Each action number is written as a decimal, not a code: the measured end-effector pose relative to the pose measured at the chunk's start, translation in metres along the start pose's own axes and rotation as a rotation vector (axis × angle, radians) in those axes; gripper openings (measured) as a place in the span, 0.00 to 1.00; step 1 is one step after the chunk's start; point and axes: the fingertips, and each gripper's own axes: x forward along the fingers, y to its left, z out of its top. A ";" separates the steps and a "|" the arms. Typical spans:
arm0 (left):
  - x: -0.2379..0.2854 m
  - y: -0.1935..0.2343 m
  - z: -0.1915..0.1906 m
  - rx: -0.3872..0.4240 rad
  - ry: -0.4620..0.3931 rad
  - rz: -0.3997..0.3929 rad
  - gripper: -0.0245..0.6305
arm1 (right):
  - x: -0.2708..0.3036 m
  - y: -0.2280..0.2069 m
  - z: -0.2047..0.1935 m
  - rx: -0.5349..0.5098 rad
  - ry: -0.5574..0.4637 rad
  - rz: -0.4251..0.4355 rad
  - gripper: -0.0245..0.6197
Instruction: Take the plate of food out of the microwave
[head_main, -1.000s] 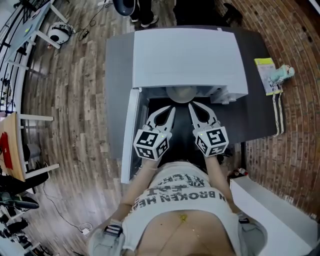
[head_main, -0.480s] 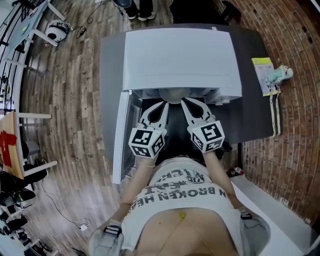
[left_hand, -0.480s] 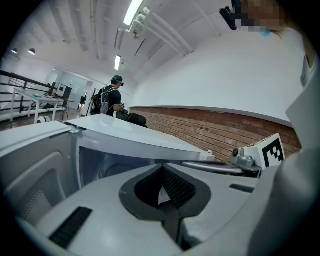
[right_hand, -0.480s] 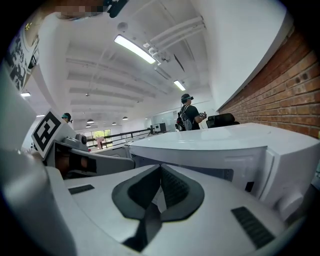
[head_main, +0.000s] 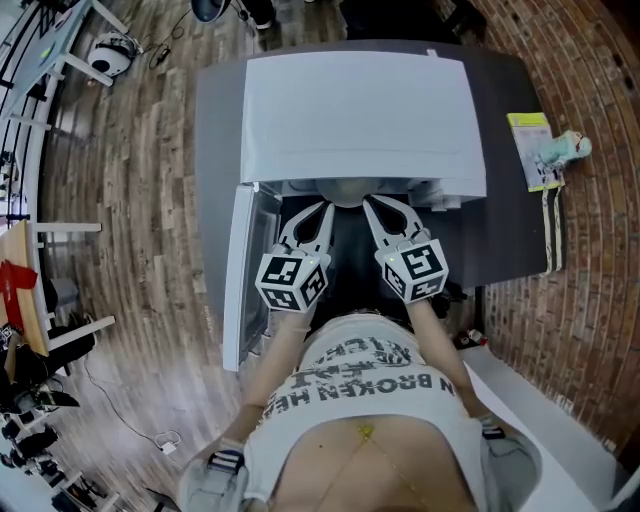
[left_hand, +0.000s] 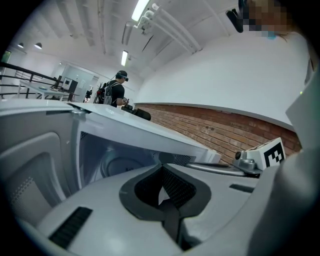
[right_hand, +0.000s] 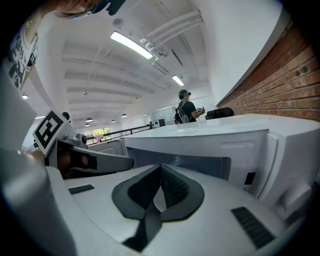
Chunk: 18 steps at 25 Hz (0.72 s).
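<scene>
Okay so: plate seen inside microwave, just at front of cavity. Door swung open at microwave's left. Left gripper and right gripper held at microwave's opening, jaws pressed together, nothing pinched.

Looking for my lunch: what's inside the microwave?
A round pale plate stands inside the open microwave, its near edge showing under the casing's top. Food on it cannot be seen: the top covers it from above.
</scene>
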 end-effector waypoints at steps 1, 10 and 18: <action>0.002 0.002 -0.002 -0.003 0.006 0.003 0.05 | 0.001 -0.002 -0.002 0.002 0.005 -0.003 0.05; 0.023 0.020 -0.025 -0.013 0.068 0.034 0.05 | 0.014 -0.027 -0.026 0.025 0.052 -0.030 0.05; 0.029 0.041 -0.046 -0.053 0.120 0.063 0.05 | 0.026 -0.034 -0.050 0.039 0.115 -0.044 0.05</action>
